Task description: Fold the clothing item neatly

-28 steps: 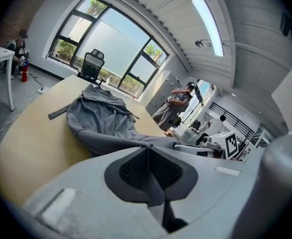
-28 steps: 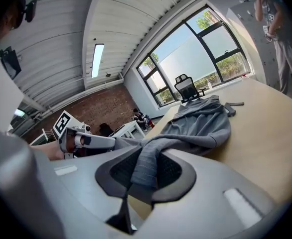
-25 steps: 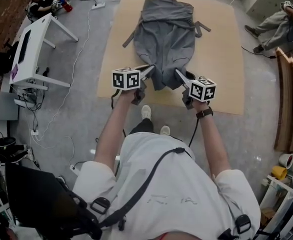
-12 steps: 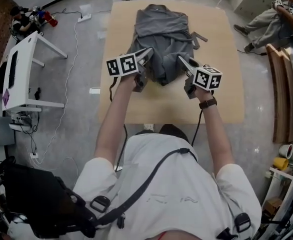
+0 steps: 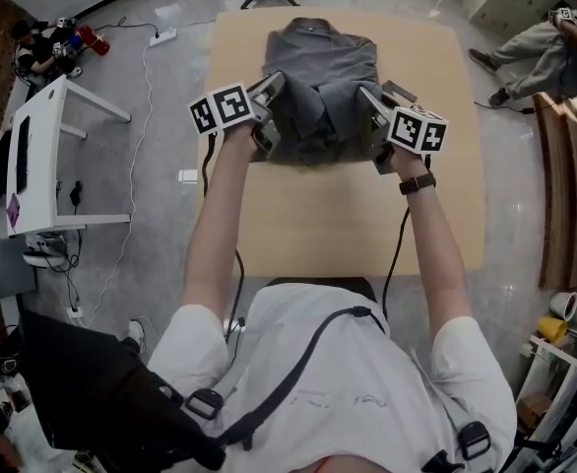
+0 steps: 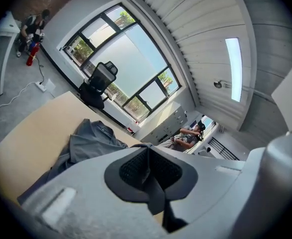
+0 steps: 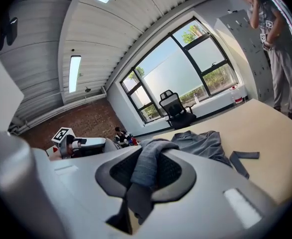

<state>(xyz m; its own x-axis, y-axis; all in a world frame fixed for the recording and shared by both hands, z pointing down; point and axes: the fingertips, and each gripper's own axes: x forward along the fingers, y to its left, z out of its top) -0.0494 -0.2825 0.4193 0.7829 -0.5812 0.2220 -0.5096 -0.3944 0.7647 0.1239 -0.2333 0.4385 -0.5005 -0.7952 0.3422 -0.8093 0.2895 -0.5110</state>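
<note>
**Both tongs pinching the grey garment**

The grey fabric clothing item (image 5: 323,62) sits on the tan flat table (image 5: 308,215), upper centre of the head view, bunched up with its near part doubled over. The left tongs (image 5: 272,87) are squeezed tight on a thin bit of cloth at its left side. The right tongs (image 5: 369,97) are clamped on a thicker fold at its right side. 1 loose grey strap (image 7: 245,156) lies flat on the table, right of the garment in the right gripper view.
</note>
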